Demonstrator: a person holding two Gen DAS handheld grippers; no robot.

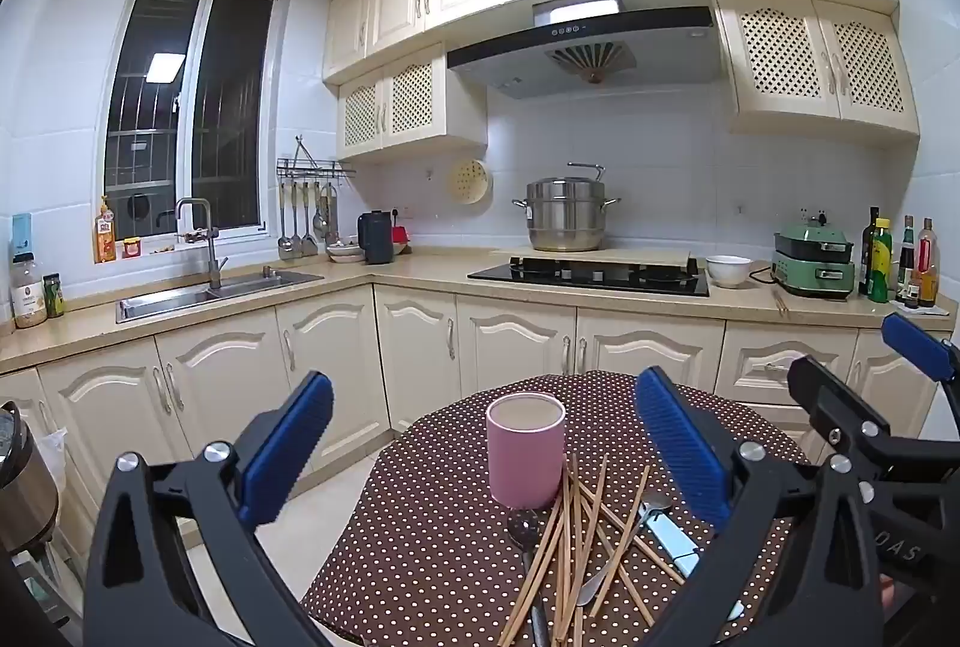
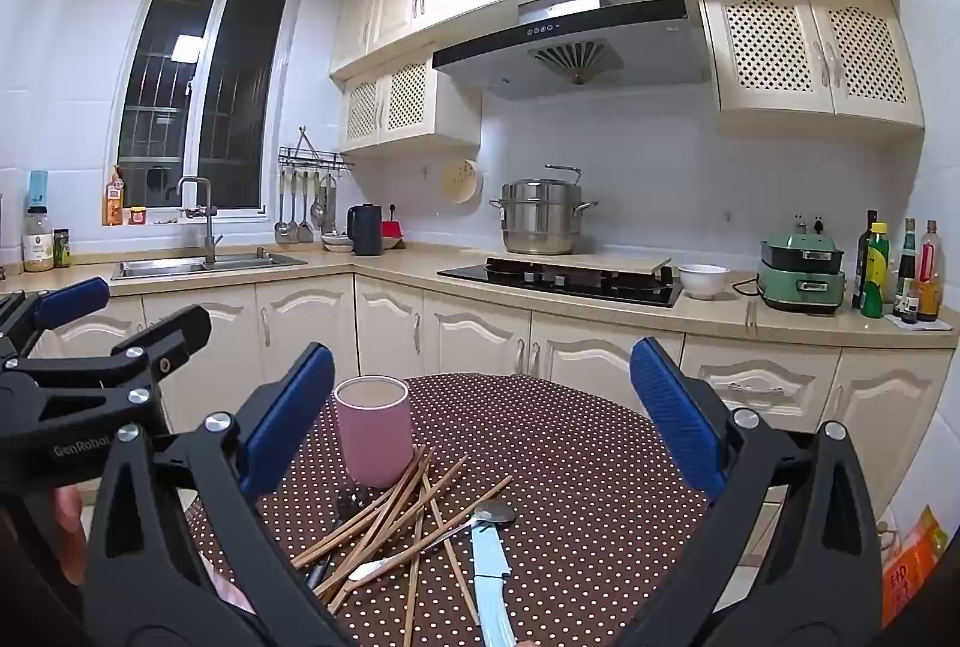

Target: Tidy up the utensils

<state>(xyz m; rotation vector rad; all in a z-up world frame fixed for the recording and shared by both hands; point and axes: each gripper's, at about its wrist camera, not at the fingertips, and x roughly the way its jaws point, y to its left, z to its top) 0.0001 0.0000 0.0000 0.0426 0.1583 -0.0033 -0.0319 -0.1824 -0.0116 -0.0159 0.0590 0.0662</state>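
Note:
A pink cup (image 1: 526, 458) (image 2: 373, 431) stands upright on a round table with a brown polka-dot cloth (image 1: 420, 527) (image 2: 600, 467). Just in front of it lies a loose heap of wooden chopsticks (image 1: 576, 539) (image 2: 390, 521), together with a metal spoon (image 1: 653, 503) (image 2: 495, 514), a light blue knife (image 1: 672, 539) (image 2: 489, 575) and a dark slotted utensil (image 1: 523, 524). My left gripper (image 1: 483, 389) (image 2: 129, 314) hovers open above the near table edge, nothing between its blue pads. My right gripper (image 2: 483, 356) (image 1: 864, 365) is beside it on the right, also open and holding nothing.
Beyond the table runs an L-shaped kitchen counter (image 1: 420, 275) with a sink (image 1: 210, 290), a hob with a steel pot (image 1: 564, 215), a white bowl (image 1: 727, 269), a green appliance (image 1: 813, 260) and bottles (image 1: 900, 260). A cooker (image 1: 24, 479) stands low on the left.

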